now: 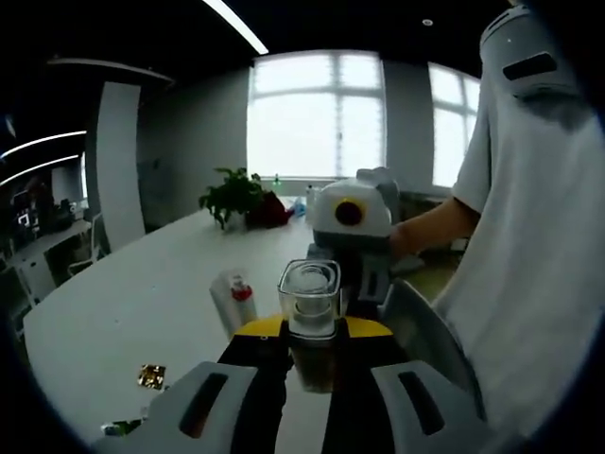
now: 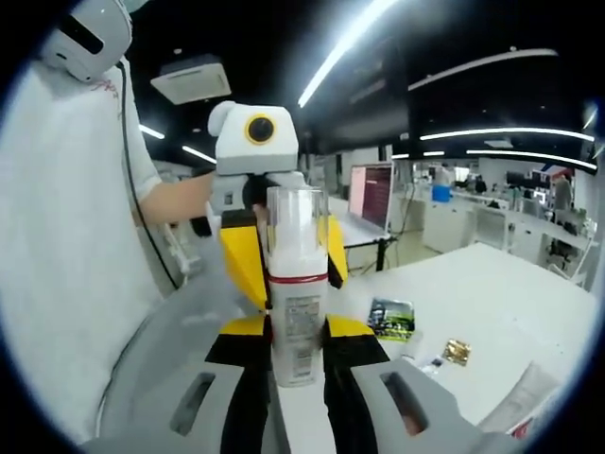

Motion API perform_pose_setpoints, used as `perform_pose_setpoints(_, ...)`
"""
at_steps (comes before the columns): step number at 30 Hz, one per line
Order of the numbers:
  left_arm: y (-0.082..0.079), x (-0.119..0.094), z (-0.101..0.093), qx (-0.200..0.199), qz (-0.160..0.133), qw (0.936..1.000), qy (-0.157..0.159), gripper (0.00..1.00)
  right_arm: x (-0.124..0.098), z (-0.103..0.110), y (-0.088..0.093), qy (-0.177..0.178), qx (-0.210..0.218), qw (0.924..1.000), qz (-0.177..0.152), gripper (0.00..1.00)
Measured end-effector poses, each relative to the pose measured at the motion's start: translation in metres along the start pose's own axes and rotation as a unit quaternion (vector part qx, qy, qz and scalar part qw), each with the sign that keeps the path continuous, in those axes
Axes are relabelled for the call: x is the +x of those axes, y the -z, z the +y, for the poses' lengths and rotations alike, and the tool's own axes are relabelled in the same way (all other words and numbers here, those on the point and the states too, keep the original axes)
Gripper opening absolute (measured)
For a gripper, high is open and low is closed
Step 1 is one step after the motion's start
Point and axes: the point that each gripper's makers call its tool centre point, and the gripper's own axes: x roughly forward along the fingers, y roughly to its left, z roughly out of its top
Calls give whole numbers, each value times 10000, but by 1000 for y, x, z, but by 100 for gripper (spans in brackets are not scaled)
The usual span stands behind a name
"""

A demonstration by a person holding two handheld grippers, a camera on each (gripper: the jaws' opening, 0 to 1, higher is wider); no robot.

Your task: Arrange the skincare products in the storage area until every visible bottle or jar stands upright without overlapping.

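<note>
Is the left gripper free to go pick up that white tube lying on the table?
Probably not: the left gripper is already shut on a clear jar, though the way to the tube looks open.

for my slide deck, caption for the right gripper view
Right gripper shut on a clear-capped white bottle, facing the left gripper above a white table.

White table (image 1: 132, 303); clear square-capped jar (image 1: 309, 301) with brownish contents; white bottle (image 2: 297, 293) with clear cap, red band and grey printed label; yellow-and-black fingers (image 2: 343, 352); small white bottle with red collar (image 1: 233, 298); green-black sachet (image 2: 391, 318); gold sachet (image 2: 458, 351).
</note>
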Motion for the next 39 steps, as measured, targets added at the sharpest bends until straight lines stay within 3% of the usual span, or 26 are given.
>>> perform_pose_setpoints(12, 6, 9, 2, 42, 144, 9999, 9, 22, -3, -4, 9, 149, -71, 9998, 115, 20)
perform_pose_setpoints(19, 12, 27, -2, 56, 259, 9996, 100, 22, -11, -9, 24, 279, -45, 9993, 240, 20)
perform_pose_setpoints(33, 37, 74, 11, 84, 507, 9981, 352, 21, -34, -37, 69, 699, 72, 9956, 614, 20)
perform_pose_setpoints(39, 55, 93, 17, 166, 772, 9961, 390, 21, -36, -48, 93, 789, 28, 9930, 874, 20)
